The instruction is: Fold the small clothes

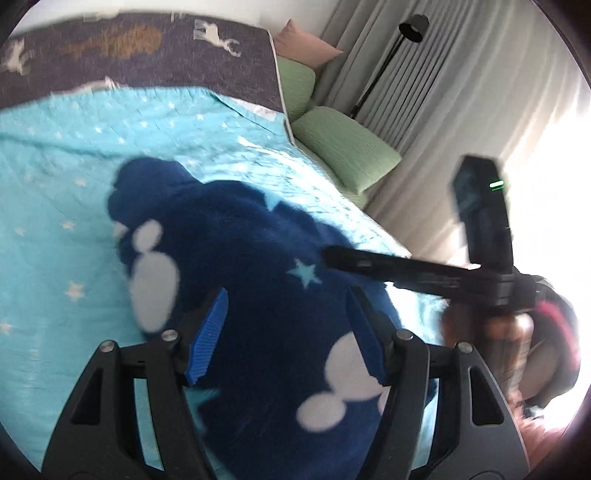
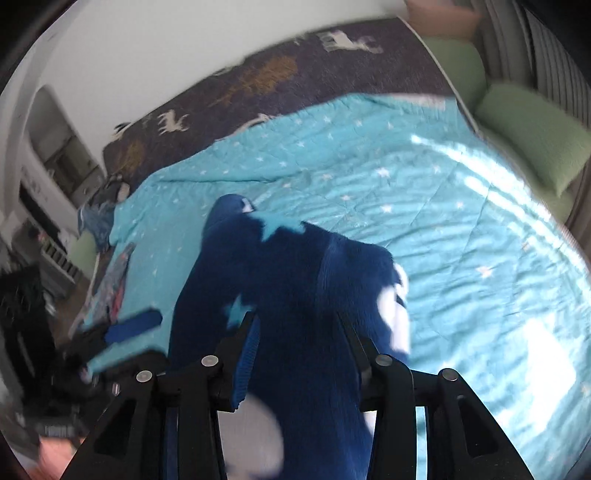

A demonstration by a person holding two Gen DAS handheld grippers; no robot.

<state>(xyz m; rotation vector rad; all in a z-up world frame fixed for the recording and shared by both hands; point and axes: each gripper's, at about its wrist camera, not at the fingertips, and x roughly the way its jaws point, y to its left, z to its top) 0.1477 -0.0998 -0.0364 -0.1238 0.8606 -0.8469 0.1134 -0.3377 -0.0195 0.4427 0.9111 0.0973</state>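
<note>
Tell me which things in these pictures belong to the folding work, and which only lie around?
For the job:
- dark blue fleece garment with white shapes
- left gripper
- right gripper

Lying about:
- green pillows
- black floor lamp
- turquoise star quilt

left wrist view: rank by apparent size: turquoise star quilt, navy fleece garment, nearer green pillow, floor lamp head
1. turquoise star quilt
2. navy fleece garment, though it sits close to the lens, so its size is inflated
3. nearer green pillow
4. floor lamp head, far off, so true size is unsure
</note>
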